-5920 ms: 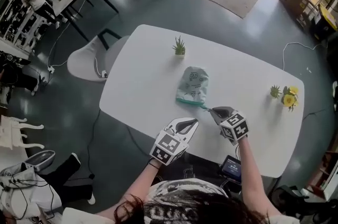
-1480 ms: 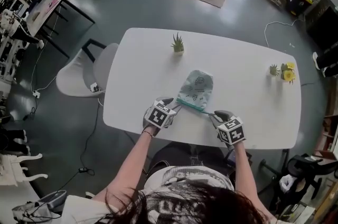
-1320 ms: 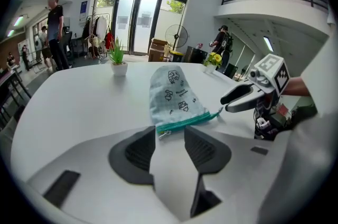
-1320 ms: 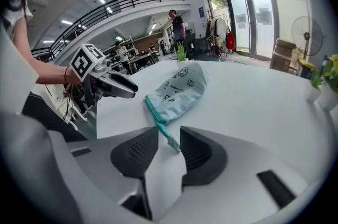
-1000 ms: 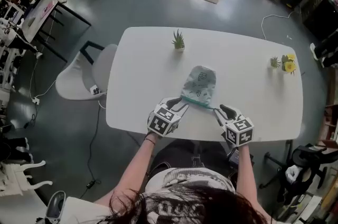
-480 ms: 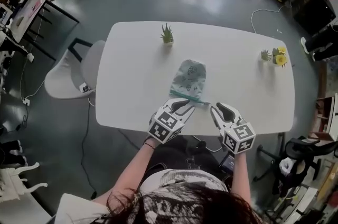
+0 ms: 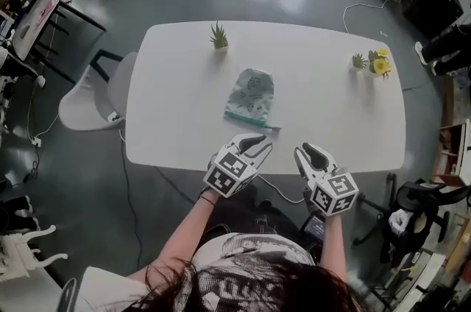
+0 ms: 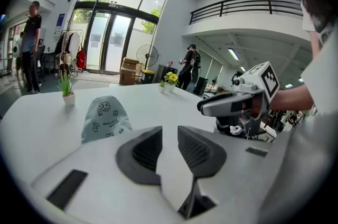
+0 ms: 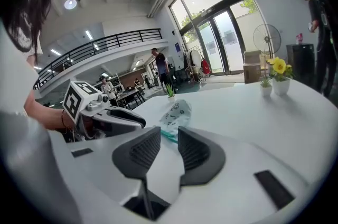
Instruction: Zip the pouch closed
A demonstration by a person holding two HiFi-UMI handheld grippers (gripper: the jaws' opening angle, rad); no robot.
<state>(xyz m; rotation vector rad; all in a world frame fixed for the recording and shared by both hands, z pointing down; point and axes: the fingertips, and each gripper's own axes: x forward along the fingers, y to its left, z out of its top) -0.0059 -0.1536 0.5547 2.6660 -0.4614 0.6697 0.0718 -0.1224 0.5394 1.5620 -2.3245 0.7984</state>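
1. Pouch first: the pale green printed fabric pouch (image 7: 251, 93) lies flat near the middle of the white oval table (image 7: 331, 108). Nothing touches it.
2. Its long axis runs away from us, from the teal zip edge (image 7: 252, 120) on our side to the rounded far end. The zip edge lies crosswise in front of us, its right end a little closer to us.
3. The teal line looks thin and straight, so we judge the mouth drawn together along most of its length. The slider is too small for us to make out.
4. Our left gripper (image 7: 255, 143) is the nearer one. It is just short of the middle of the zip edge, by the table's near rim, and apart from the pouch. Its jaws have just been closing, and a narrow gap remains with nothing in it.
5. Our right gripper (image 7: 307, 154) sits beyond the zip's right end and farther from the pouch. Its jaws have also just been closing, and they too stand apart and empty.
6. We judge that any reach for the zip goes forward and slightly inward, and the left has the shorter way.
7. Beyond the pouch stands a small green potted plant (image 7: 218, 37).
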